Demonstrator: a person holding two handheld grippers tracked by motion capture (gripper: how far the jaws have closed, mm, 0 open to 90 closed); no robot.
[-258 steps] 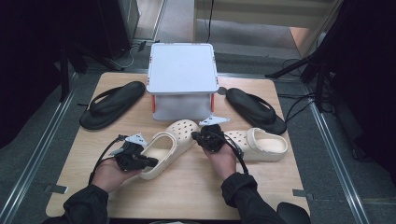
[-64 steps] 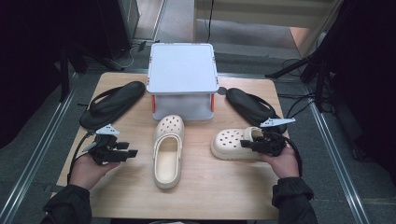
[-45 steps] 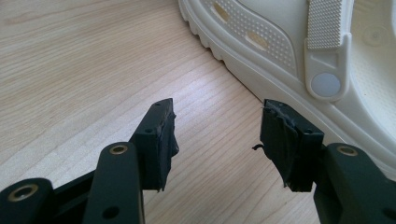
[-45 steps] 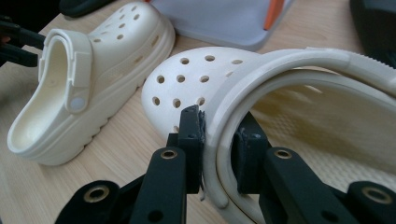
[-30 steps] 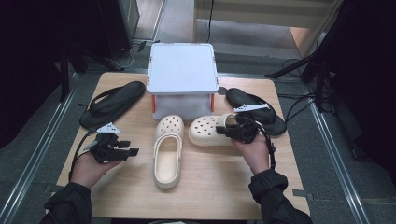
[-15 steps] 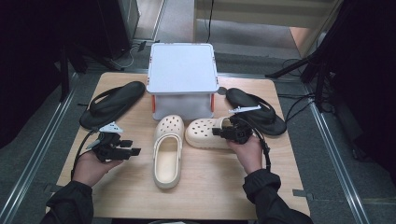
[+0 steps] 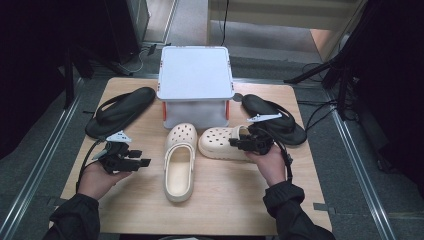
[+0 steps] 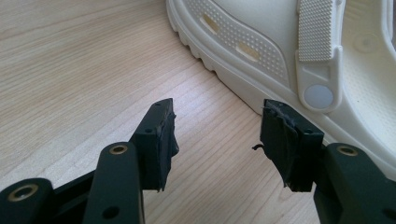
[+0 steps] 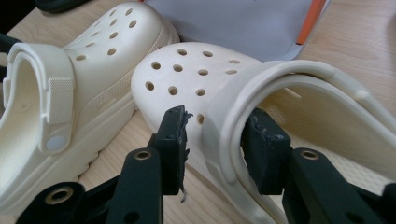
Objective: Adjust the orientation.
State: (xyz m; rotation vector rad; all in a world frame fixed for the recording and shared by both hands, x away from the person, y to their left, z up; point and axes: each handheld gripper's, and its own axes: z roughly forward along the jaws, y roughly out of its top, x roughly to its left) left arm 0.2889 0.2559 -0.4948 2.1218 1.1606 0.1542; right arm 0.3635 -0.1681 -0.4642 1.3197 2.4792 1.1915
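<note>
Right gripper (image 7: 243,144) sat at the side wall of the right clog (image 7: 222,143), by its opening. In the right gripper view the fingers (image 9: 175,140) straddled that wall, one outside, one inside the opening. They had just been opening; there was a gap at the outer finger, and contact at the inner one couldn't be judged. Reading: grip released, wall between the fingers.

Right clog lay on the worktop (image 7: 240,200) with its toe pointing left, just beside the toe of the left clog (image 7: 178,162); touching or not, couldn't tell. Both toes were close to the front of the white lidded box (image 7: 195,85).

Left clog lay lengthwise, toe toward the box, heel toward the person.

Left gripper (image 7: 141,159) was held off to the left of that clog, fingers spread, nothing between them. In the left gripper view the fingers (image 8: 161,135) framed bare worktop, with the clog's side and strap rivet just past the right one.

Two black sandals: one (image 7: 120,110) left of the box, one (image 7: 275,117) right of it, just behind the right hand (image 7: 272,165).
</note>
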